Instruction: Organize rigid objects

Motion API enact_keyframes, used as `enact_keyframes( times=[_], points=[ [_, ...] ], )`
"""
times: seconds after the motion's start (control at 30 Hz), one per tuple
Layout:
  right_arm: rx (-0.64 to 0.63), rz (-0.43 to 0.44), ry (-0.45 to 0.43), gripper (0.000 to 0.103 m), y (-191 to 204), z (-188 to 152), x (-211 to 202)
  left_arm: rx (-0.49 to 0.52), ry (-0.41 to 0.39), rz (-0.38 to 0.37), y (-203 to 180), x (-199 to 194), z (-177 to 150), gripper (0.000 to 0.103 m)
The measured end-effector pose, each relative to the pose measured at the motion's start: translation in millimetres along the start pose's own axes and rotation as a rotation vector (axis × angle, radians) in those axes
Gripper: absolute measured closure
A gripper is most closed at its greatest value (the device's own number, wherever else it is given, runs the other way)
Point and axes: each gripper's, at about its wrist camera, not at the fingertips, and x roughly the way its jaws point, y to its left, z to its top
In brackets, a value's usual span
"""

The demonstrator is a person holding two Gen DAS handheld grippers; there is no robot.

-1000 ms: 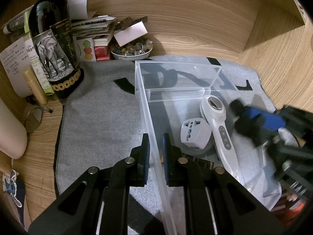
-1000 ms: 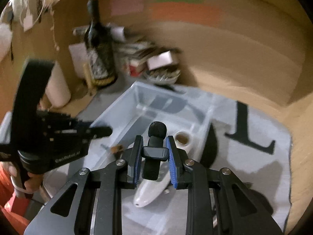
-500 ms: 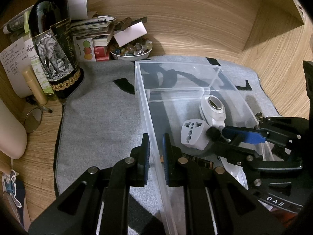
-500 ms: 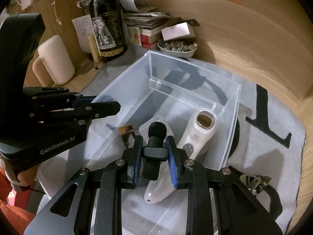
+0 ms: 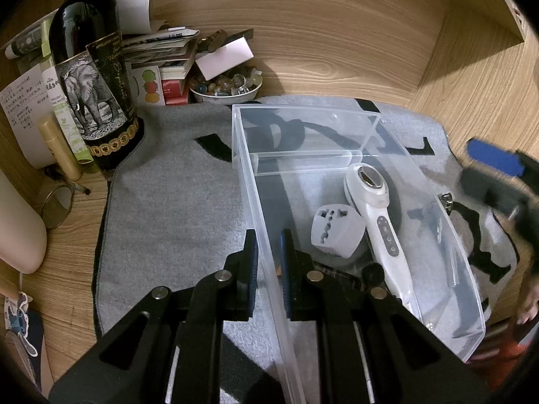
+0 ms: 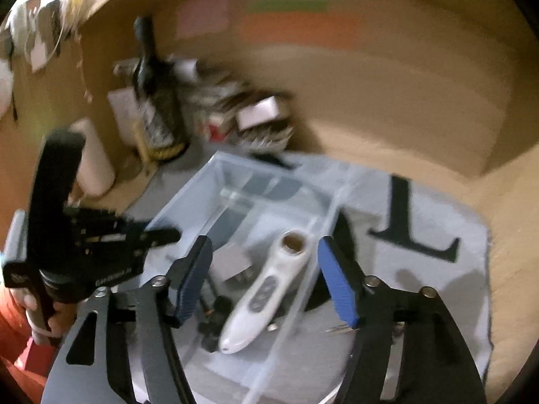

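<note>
Mic [image 6: 215,316] has been released into bin [image 5: 397,155] at lower centre, right gripper [image 6: 266,282] now spread wide and empty; left gripper [image 5: 268,262] is kept clamped on bin wall.

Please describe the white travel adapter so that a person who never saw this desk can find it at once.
Start at the clear plastic bin on the grey mat. Inside it, in the larger compartment, the white travel adapter lies just left of the long white handheld device. It is the only blocky cube there, and its upper face has several socket holes.
</note>
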Motion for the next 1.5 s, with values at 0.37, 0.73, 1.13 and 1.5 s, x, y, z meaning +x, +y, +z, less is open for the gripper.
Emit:
enact_keyframes(
  times=[0.37,0.73,1.13,1.5],
  points=[
    [0.115,-0.171,-0.029,0.032,-56.5,-13.5,-28.5,0.0,0.0,0.0,0.2,0.0,-0.1,0.091],
    [0.187,-0.19,0.137,0.033,-78.2,-72.3,0.6,0.004,0.001,0.002,0.2,-0.4,-0.2,0.091],
    [0.226,-0.19,0.213,0.073,-88.5,-110.7,16.0,0.006,0.001,0.005,0.4,-0.4,0.0,0.091],
    [0.298,-0.198,0.147,0.089,-100.9,-105.4,1.0,0.007,0.001,0.005,0.4,-0.3,-0.1,0.091]
  ],
)
